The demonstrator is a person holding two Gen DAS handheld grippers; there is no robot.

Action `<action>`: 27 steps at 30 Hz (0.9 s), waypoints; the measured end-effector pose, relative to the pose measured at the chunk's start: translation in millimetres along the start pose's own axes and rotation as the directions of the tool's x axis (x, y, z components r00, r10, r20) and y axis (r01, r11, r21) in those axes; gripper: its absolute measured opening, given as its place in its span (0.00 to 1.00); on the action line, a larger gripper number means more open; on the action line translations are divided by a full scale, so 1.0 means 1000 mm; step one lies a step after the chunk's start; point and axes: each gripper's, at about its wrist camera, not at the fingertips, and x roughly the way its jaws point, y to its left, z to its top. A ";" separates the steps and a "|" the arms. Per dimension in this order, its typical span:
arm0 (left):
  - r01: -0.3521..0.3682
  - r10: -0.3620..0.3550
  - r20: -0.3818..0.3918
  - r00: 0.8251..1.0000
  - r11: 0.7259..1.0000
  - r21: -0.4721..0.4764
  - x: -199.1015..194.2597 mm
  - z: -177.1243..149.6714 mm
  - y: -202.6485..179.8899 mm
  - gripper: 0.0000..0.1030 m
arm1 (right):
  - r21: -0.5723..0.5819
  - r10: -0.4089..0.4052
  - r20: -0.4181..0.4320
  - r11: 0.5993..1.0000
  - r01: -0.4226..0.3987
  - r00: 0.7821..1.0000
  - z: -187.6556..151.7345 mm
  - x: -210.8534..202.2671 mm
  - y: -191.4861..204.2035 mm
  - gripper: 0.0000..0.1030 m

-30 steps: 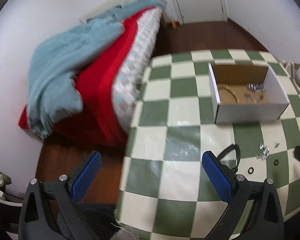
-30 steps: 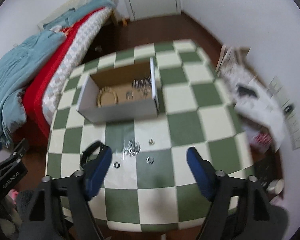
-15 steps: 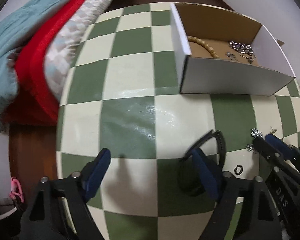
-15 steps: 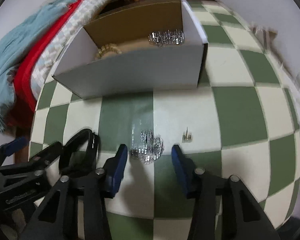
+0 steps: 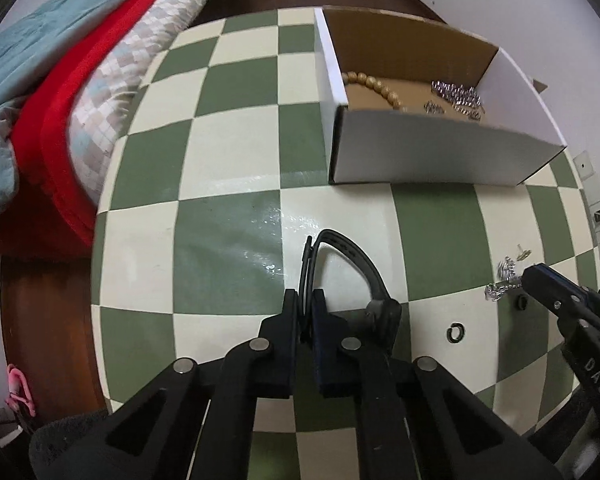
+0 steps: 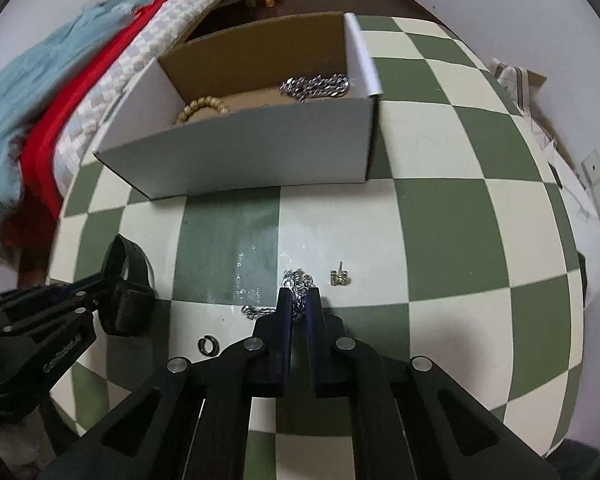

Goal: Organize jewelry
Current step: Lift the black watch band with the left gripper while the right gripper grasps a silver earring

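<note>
Both grippers pinching jewelry on the checkered counter point(image 5: 228, 152).

Far off, white box point(image 6: 236, 164) holding bead bracelet point(image 6: 200, 106) and silver chain point(image 6: 316, 85). Near left, left hand-held gripper point(image 5: 307, 312) pressed together on black watch strap point(image 5: 340, 256). Near middle, right hand-held gripper point(image 6: 299, 300) pinching small silver chain point(image 6: 296, 280). Just right of it, tiny earring point(image 6: 340, 276); left, small black ring point(image 6: 208, 345).
</note>
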 end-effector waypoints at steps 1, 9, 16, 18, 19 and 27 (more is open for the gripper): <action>0.002 -0.002 0.012 1.000 1.000 -0.002 -0.006 -0.001 -0.001 0.03 | 0.008 0.008 0.007 1.000 -0.008 1.000 -0.001 -0.006 -0.004 0.07; 0.012 -0.013 0.090 0.996 1.000 0.004 -0.049 -0.007 -0.005 0.03 | 0.057 0.056 0.060 0.997 -0.059 0.997 0.001 -0.045 -0.012 0.07; 0.030 -0.032 0.154 0.988 0.999 0.012 -0.079 -0.006 -0.008 0.03 | 0.033 0.048 0.118 0.998 -0.052 0.992 0.003 -0.082 -0.003 0.07; 0.034 -0.035 0.173 0.984 0.999 0.011 -0.088 -0.005 -0.008 0.03 | 0.019 0.038 0.135 0.999 -0.041 0.990 0.003 -0.092 -0.001 0.06; 0.041 -0.042 0.187 0.982 0.999 0.009 -0.095 -0.005 -0.008 0.03 | 0.012 0.036 0.141 0.999 -0.038 0.989 0.003 -0.098 0.000 0.06; 0.069 -0.067 0.260 0.963 0.998 0.002 -0.135 -0.004 -0.009 0.03 | -0.005 0.038 0.181 0.999 -0.038 0.983 0.001 -0.130 0.001 0.06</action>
